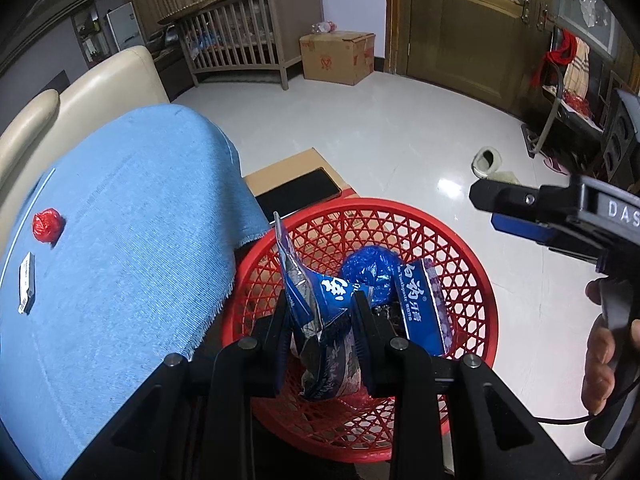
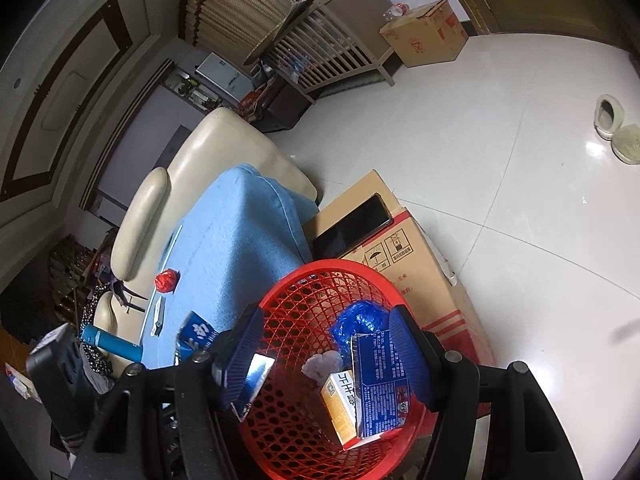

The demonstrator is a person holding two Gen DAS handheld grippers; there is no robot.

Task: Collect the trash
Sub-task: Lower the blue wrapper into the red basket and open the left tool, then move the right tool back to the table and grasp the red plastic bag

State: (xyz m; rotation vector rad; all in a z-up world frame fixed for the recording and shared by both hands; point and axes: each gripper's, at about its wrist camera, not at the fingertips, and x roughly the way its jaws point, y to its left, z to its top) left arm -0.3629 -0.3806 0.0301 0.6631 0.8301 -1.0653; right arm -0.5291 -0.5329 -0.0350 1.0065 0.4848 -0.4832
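Note:
My left gripper (image 1: 322, 322) is shut on a crumpled blue and silver snack wrapper (image 1: 320, 304) and holds it over the red mesh basket (image 1: 472, 280). The basket holds a blue toothpaste box (image 1: 426, 304) and a blue crumpled plastic bag (image 1: 370, 266). My right gripper (image 2: 332, 348) is open and empty above the same basket (image 2: 280, 300), where the toothpaste box (image 2: 378, 384), an orange and white box (image 2: 340, 404) and the blue bag (image 2: 358, 318) lie. A red crumpled ball (image 1: 48, 226) and a small white packet (image 1: 27, 282) lie on the blue cloth (image 1: 120, 240).
A cardboard box (image 2: 420, 264) with a black phone (image 2: 352, 224) on it stands behind the basket. A cream sofa (image 2: 224, 148) sits under the cloth. A crib (image 1: 244, 36), another carton (image 1: 338, 56) and slippers (image 1: 486, 162) are across the white floor.

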